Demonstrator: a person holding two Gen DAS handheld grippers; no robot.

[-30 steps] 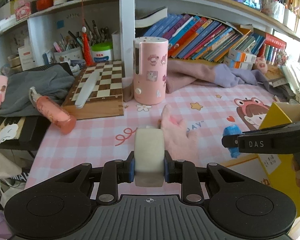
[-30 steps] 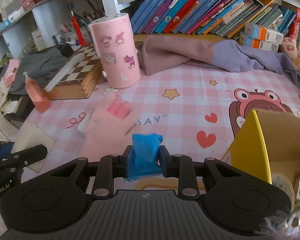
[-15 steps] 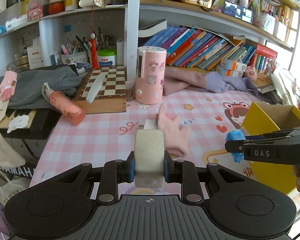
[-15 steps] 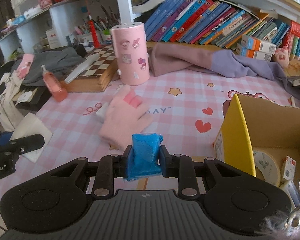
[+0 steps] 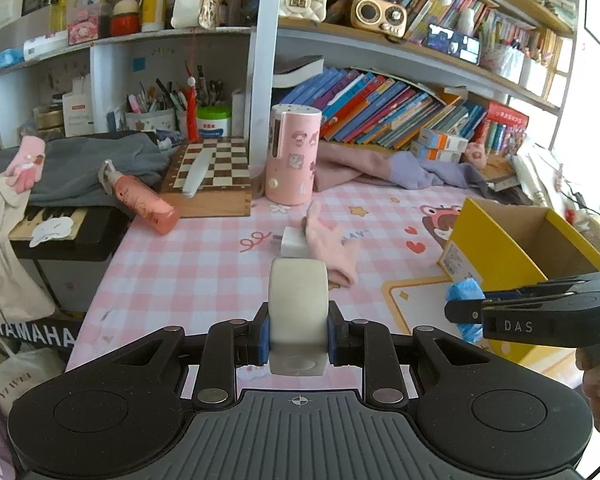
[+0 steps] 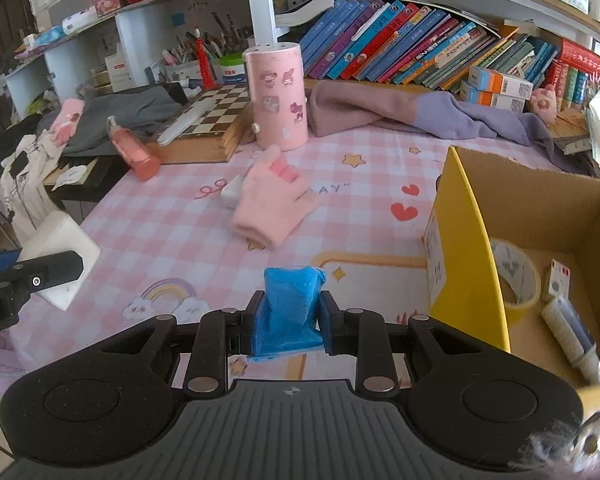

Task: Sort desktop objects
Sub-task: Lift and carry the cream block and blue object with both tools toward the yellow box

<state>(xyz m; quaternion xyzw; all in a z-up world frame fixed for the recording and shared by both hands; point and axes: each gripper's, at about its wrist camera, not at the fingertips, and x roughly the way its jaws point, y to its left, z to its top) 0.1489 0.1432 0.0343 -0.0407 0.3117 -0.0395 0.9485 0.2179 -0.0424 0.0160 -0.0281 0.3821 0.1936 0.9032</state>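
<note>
- A pink-and-white checked cartoon desk mat [image 5: 204,264] covers the desk, with shelves behind crowded with leaning books [image 6: 400,56], pens and ornaments.
- On the mat stands a tall pink cylindrical container with stickers [image 5: 294,154]; beside it lies a wooden chessboard box [image 5: 212,178] and a tipped pink pump bottle [image 5: 140,200].
- A pink knitted glove [image 6: 272,200] lies mid-mat, touching a small white block [image 5: 294,242] at its left edge.
- The left gripper [image 5: 298,332] has its jaws clamped on a white rounded rectangular block [image 5: 298,304], held above the mat's near edge.
- The right gripper [image 6: 290,322] is closed tight on a crumpled blue plastic-wrapped packet [image 6: 292,304], just left of the box.
- Only the right wrist view looks into the open yellow cardboard box [image 6: 460,248]: a roll of beige tape [image 6: 516,276], a small white-and-red card box [image 6: 559,282] and a white tube with a dark cap [image 6: 572,332] lie on its floor.
- The left wrist view shows only the box's outer wall and the upper shelf with a retro radio [image 5: 380,14].
</note>
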